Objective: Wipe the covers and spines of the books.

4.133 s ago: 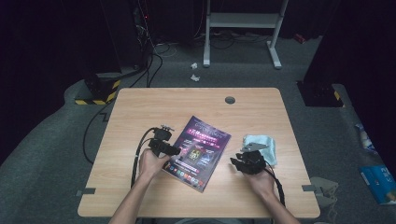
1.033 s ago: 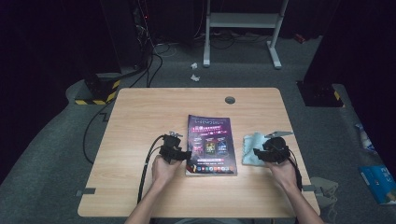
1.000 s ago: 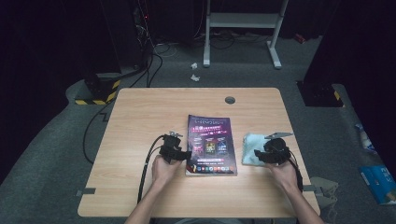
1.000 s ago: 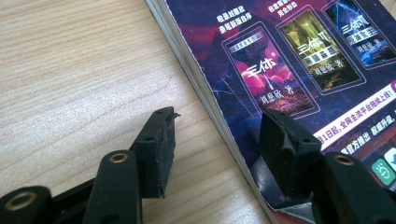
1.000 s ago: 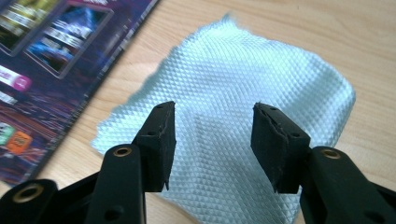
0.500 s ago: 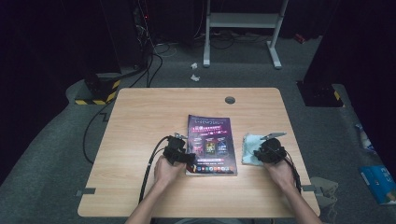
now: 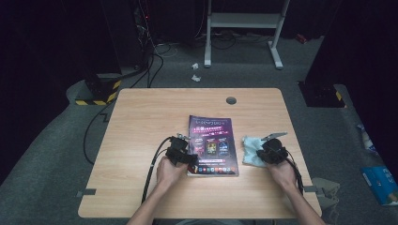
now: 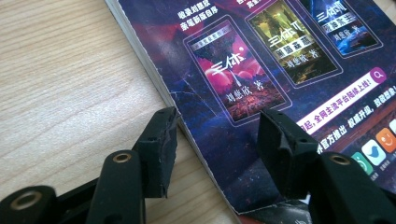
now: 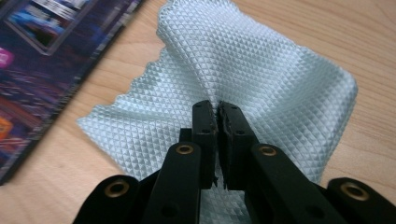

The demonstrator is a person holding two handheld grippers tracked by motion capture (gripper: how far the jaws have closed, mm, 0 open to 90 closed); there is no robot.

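Right gripper [image 9: 217, 114], jaws just closing, pinches my pale blue waffle-weave cloth [image 9: 261, 79] on the wooden table [image 7: 141, 122]; left gripper [image 8: 217, 135] straddles, half-wide, the purple glossy magazine [image 8: 261, 70] edge beside it.

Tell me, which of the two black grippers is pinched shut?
The right gripper: its jaws have just closed, pinching the pale blue waffle-textured cloth. The left gripper stands open astride the purple magazine's edge.

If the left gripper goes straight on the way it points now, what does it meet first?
Most likely the magazine: the left gripper has open jaws astride its edge, one over the cover, one over the table.
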